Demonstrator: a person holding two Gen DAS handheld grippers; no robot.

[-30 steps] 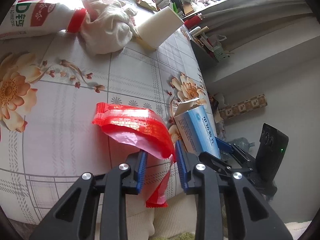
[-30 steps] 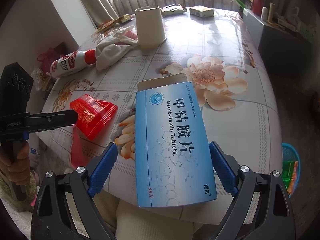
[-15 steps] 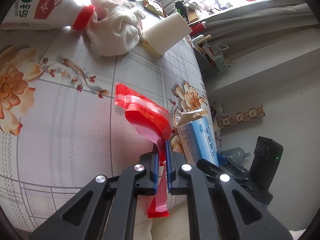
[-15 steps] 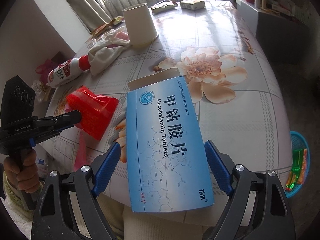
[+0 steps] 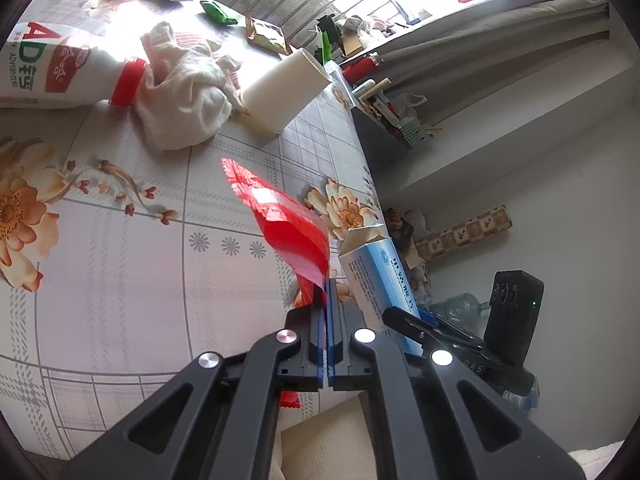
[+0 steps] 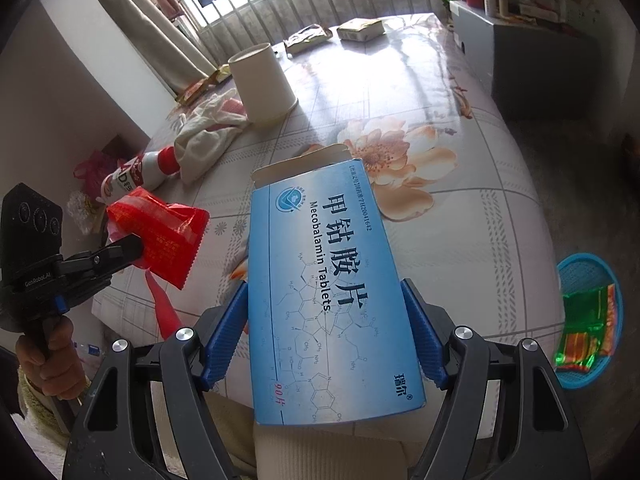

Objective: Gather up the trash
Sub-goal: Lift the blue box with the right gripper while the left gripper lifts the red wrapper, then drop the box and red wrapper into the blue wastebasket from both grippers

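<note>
Left gripper (image 5: 327, 300) has just clamped the red wrapper (image 5: 280, 224); right gripper (image 6: 324, 340), closing, squeezes the blue box (image 6: 328, 292), basket (image 6: 576, 268) at three o'clock.

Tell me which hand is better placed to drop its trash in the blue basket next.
Right, probably. The right claw grips the blue tablet box, and the blue basket sits on the floor at its side. The left claw, pinching the red wrapper, is across the table.

Bottle (image 5: 52, 68) base cut off – left edge.
</note>
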